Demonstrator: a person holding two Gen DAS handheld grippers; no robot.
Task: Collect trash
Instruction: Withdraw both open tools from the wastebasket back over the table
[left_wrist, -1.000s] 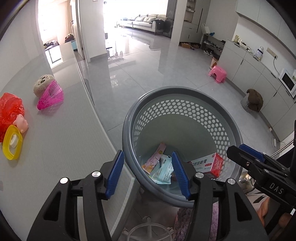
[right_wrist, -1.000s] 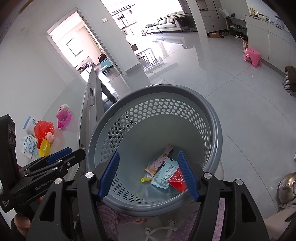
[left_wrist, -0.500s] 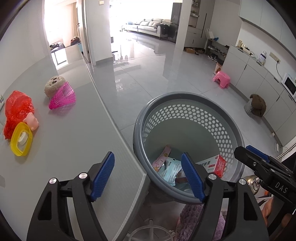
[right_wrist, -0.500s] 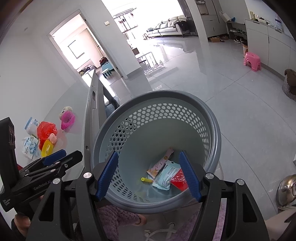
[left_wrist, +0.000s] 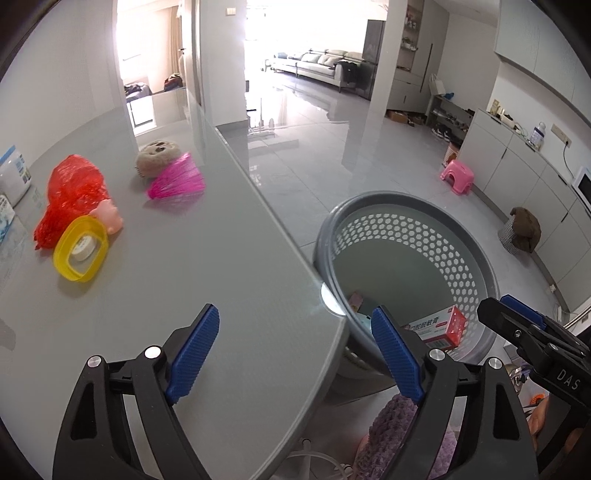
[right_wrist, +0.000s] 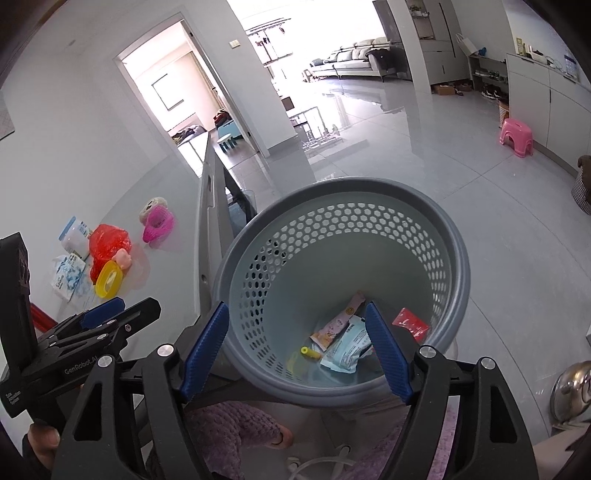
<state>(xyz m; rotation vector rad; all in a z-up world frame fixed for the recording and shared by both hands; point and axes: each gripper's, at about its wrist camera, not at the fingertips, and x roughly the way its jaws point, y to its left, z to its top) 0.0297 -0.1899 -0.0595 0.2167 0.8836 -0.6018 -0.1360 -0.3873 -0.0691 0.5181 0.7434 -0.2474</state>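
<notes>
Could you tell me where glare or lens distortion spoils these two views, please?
Left wrist view: the window behind the sofa is blown out, the table edge bows with fisheye, and a bright spot sits beside the basket. Right wrist view: the doorway and far window are overexposed; the floor mirrors them.

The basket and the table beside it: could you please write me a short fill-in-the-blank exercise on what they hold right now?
1. The grey basket stands on the ____, beside the table.
2. The red box lies inside the ____.
3. The yellow ring lies on the ____.
4. Nothing is between the jaws of the left gripper, which are ____.

Missing words: floor; basket; table; opening
</notes>
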